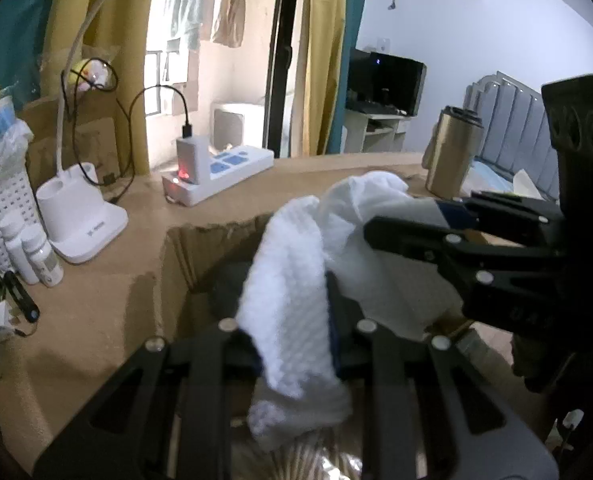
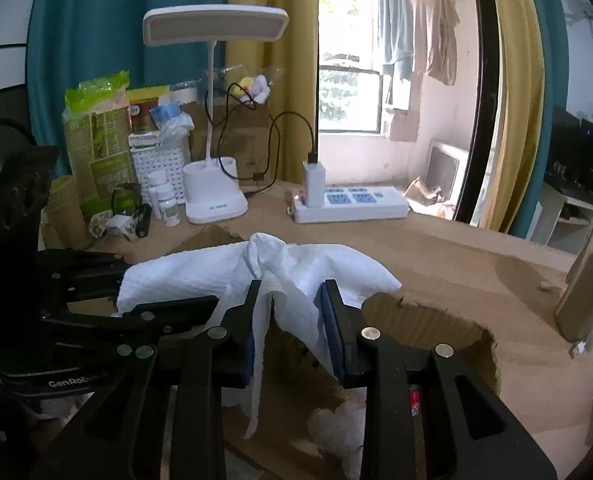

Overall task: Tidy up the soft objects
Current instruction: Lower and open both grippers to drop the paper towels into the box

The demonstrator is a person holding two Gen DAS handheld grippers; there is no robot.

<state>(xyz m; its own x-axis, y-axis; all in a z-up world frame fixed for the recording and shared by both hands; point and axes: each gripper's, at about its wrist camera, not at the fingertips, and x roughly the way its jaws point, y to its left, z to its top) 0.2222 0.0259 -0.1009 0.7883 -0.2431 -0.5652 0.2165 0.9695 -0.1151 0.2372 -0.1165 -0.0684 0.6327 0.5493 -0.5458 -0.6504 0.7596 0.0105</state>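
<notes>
Far left of the desk, right wrist view: snack bags point(image 2: 96, 136), white perforated basket point(image 2: 158, 168), small pill bottles point(image 2: 164, 200), then desk lamp point(image 2: 214, 120) and power strip point(image 2: 352, 204) with a charger plugged in. None of it is in play.

Left gripper point(image 1: 292, 344): fingers pressed onto one end of the white textured cloth point(image 1: 288, 292), which drapes over them and hangs down. In the right wrist view the same gripper comes in from the left, holding the cloth's left end.

Centre: cloth is stretched between both grippers, held up over the ragged opening of the cardboard box point(image 2: 436, 316), just near of the lamp and strip. Not touching the desk surface, as far as I can tell.

Right gripper point(image 2: 296, 320): jaws part-open, with a fold of cloth between the blue pads point(image 2: 330, 320). The fold touches the right pad; a real pinch — cannot tell.

Far right: metal tumbler point(image 1: 452, 152) near the desk edge.

Progress: mid-step. Cloth lifted and spread, not yet folded or dropped. Something pale and fluffy point(image 2: 336, 420) already sits inside the box, so likely some sorting is done. Left: fold or lower the cloth into the box, release.
</notes>
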